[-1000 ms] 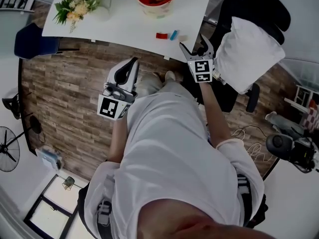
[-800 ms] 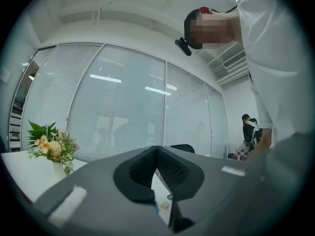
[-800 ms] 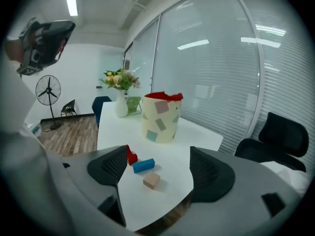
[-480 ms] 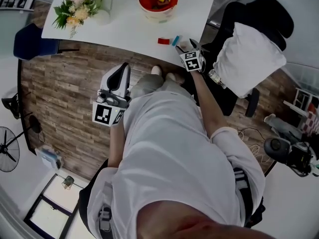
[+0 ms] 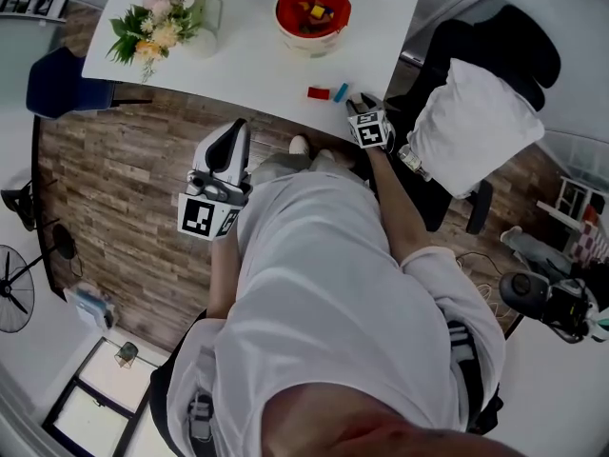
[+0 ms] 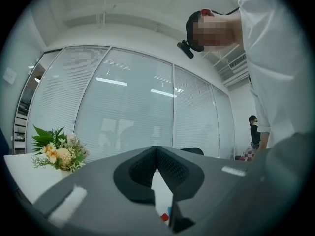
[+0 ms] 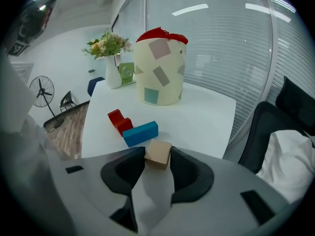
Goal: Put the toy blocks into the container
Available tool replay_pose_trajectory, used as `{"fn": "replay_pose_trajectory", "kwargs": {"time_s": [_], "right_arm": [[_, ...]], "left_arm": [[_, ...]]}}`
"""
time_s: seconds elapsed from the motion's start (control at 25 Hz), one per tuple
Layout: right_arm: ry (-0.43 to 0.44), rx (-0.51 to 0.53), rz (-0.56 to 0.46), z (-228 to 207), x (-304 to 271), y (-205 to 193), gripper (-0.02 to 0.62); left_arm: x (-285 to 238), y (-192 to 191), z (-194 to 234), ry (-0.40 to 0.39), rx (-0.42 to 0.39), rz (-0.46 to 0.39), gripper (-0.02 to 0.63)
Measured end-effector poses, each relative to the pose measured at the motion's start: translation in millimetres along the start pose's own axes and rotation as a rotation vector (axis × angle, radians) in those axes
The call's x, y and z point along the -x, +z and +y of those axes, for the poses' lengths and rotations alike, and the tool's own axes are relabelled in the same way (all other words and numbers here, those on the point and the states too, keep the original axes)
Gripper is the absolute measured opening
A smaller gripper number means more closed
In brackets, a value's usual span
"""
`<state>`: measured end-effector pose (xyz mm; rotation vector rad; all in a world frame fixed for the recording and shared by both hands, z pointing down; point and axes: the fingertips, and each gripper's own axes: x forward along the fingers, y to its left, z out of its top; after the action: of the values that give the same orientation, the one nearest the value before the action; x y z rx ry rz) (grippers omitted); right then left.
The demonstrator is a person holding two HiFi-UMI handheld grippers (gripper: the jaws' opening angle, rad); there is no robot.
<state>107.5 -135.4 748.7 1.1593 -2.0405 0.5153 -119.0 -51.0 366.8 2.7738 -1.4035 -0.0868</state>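
As the right claw [image 7: 157, 157] has just been closing, its pads pinch the tan block [image 7: 158, 152] at the counter's [image 7: 206, 117] near right edge. Next, I judge: lift it, then carry it far-left over the container [image 7: 158, 70]. The left claw [image 6: 156, 154] hangs shut, empty.

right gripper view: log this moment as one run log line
right gripper: jaws just closing, pads on tan block on table | left gripper: shut, empty | blue block, red block: on table | container: beyond them
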Motion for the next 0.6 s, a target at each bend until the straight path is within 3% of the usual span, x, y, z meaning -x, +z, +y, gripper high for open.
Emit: {"fn": "replay_pose_trajectory", "kwargs": {"time_s": [0.12, 0.32, 0.48, 0.6], "right_arm": [[0.011, -0.041, -0.093, 0, 21, 20, 0.161], [0.067, -0.119, -0.325, 1, 80, 101, 0.160], [0.066, -0.049, -0.510, -2, 120, 194, 0.160], [0.074, 0.021, -0.586, -3, 130, 257, 0.160]], "left_arm": [[-3, 1, 5, 0.000, 0.001, -0.007, -0.002], [-5, -4, 15, 0.003, 0.014, -0.006, -0.002], [-6, -9, 16, -0.011, 0.035, -0.007, -0.002], [-6, -8, 18, -0.020, 0.044, -0.018, -0.002]]}}
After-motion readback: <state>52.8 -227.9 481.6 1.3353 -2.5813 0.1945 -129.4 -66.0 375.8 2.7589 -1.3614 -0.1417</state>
